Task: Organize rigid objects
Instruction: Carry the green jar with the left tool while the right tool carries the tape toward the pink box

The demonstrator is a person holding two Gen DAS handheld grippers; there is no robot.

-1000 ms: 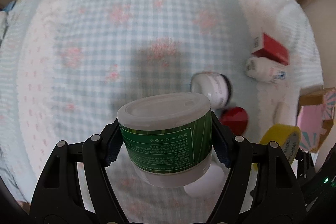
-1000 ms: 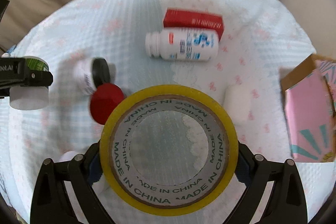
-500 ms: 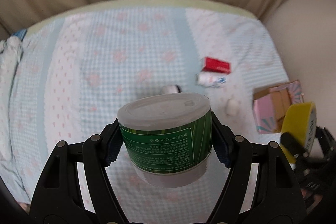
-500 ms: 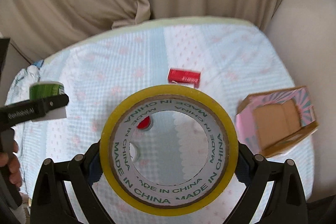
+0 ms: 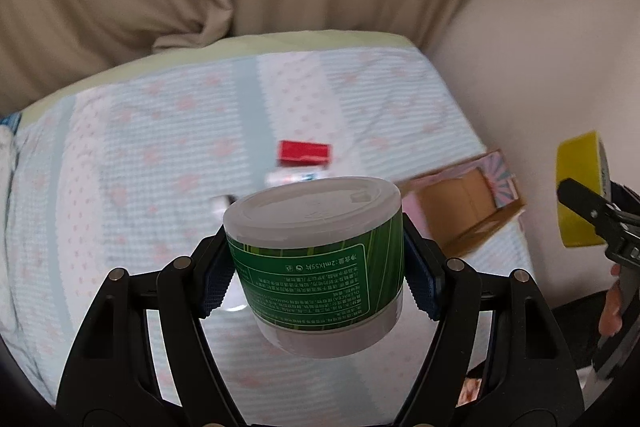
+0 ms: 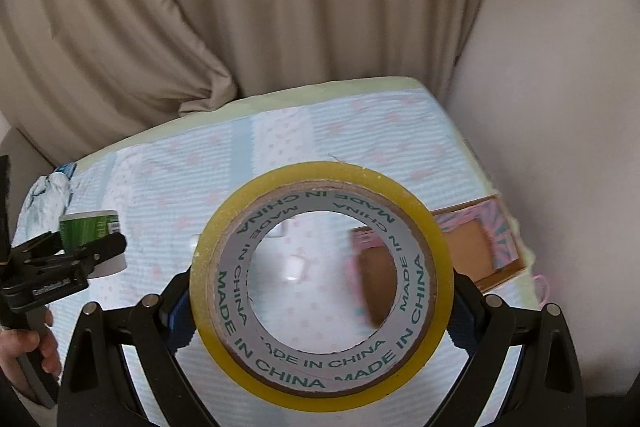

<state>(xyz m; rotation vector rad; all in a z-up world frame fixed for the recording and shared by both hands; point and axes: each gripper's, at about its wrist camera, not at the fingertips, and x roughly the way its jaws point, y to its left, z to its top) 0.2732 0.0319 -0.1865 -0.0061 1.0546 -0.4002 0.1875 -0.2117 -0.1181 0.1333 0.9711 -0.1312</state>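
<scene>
- Bed [image 5: 160, 155] below, soft checked cotton.
- Open cardboard box [image 5: 464, 203], far right.
- Glossy yellow tape ring [image 6: 320, 283], pinched in right claw [image 6: 320, 311].
- Squat green-labelled plastic tub [image 5: 316, 259], pinched in left claw [image 5: 320, 279].
- Flat red carton [image 5: 305, 151], mid-bed.

A: Where does the open pink-sided cardboard box [image 5: 466, 205] sit?

B: On the checked, flower-printed bedsheet [image 5: 160, 131], at its right edge beside the wall.

A: And the flat red carton [image 5: 305, 152]?

B: Left of the box, mid-sheet, with a blurred white bottle [image 5: 294, 177] lying just in front of it.
</scene>
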